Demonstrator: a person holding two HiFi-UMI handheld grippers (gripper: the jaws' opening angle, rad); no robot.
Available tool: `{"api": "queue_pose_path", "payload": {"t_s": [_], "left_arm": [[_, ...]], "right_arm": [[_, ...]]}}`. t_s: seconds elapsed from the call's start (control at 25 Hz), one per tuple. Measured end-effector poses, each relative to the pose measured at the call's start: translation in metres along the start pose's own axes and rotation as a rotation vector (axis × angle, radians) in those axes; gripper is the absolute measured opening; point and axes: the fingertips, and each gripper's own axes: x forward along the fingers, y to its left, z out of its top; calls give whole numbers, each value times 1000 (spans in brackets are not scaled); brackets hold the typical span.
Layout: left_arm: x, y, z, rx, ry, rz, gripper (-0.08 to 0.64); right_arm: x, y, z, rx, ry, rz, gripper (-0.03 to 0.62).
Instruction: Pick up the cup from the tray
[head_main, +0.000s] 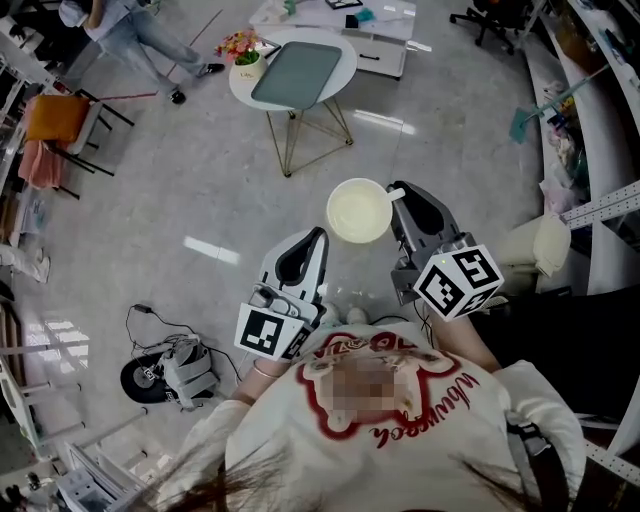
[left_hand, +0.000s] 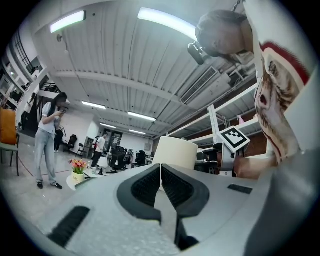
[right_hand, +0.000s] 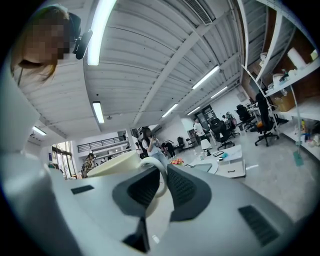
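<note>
A cream cup hangs in the air in front of my chest, high above the floor. My right gripper is shut on the cup's handle, and the cup's rim shows to the left of the jaws in the right gripper view. My left gripper is just left of the cup and below it, shut, with nothing in it. In the left gripper view the cup stands beyond the touching jaws of the left gripper. The grey tray lies on a round white table farther off.
A flower pot stands on the round table beside the tray. An orange chair is at the left, and a seated person is at the top left. A device with cables lies on the floor. Shelving lines the right side.
</note>
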Motion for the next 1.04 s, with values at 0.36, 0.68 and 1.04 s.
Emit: {"api": "queue_pose_path", "payload": {"t_s": [0.36, 0.68, 1.04], "left_arm": [[-25, 13, -4, -4, 14, 14, 18], [-25, 16, -2, -4, 11, 12, 18], [-32, 23, 0, -1, 2, 23, 18]], "right_arm": [[-2, 27, -12, -11, -4, 19, 51], [3, 30, -14, 22, 5, 23, 51], [8, 36, -19, 46, 8, 42, 51]]}}
